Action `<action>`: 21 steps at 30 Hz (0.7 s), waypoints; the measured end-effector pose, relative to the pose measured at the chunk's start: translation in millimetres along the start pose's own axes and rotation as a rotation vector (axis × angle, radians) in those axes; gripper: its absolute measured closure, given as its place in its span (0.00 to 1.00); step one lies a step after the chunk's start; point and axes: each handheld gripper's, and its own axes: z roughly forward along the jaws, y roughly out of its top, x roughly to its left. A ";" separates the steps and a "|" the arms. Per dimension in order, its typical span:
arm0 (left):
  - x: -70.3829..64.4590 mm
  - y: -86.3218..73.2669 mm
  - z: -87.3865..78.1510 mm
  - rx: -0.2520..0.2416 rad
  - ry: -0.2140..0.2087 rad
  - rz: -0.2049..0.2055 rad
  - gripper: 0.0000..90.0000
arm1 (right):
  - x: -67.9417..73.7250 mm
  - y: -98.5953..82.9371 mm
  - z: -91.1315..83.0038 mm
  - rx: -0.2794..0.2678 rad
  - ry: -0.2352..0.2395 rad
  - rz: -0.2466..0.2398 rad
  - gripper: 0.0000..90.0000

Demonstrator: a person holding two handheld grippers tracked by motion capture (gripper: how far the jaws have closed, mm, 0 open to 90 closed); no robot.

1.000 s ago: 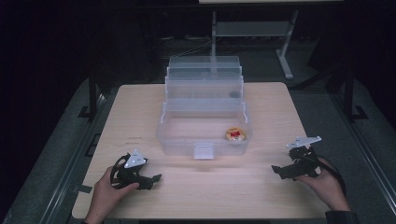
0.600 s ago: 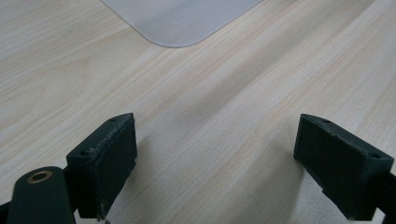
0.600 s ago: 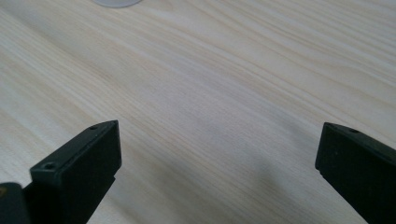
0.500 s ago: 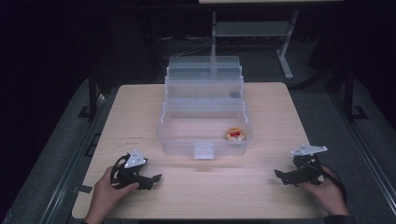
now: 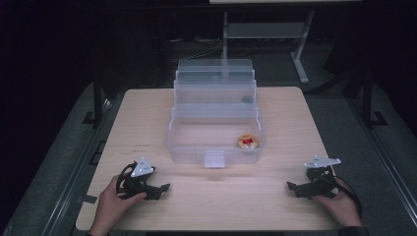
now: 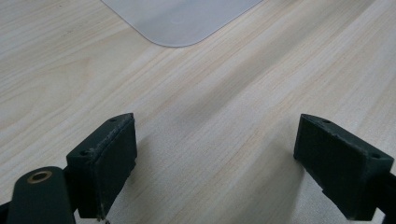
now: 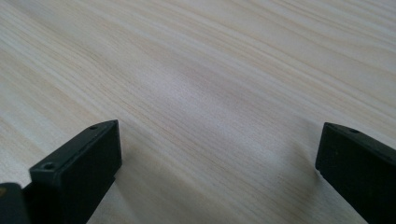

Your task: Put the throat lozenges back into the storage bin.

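Note:
A clear plastic tiered organizer box stands open in the middle of the wooden table. A small orange and red object lies in its lowest front tray, at the right. My left gripper rests on the table near the front left, held by a hand, open with bare wood between its jaws. My right gripper rests near the front right, also open and empty. In the left gripper view my left gripper faces a rounded corner of the clear box. In the right gripper view my right gripper faces bare table.
A small dark item sits in an upper tier of the box. A grey metal stand is behind the table. Dark floor surrounds the table, with black frame legs at the left and right.
My right gripper has moved down and toward the front edge, settling on the table. The left gripper has stayed put.

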 end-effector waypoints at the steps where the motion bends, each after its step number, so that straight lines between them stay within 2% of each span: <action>1: 0.0 0.0 0.0 0.000 0.000 0.000 0.14 | -0.3 -0.5 0.3 -0.004 0.003 0.003 0.00; 4: 0.0 0.0 0.0 0.000 0.000 0.000 0.14 | -1.9 -2.0 0.9 -0.012 0.009 0.011 0.00; 10: 0.0 0.0 0.0 0.000 0.000 0.000 0.14 | -2.4 -7.5 3.3 -0.072 0.024 0.013 0.00; 21: -0.1 0.0 0.0 0.000 0.000 0.000 0.14 | -2.6 -7.8 3.2 -0.074 0.027 0.009 0.00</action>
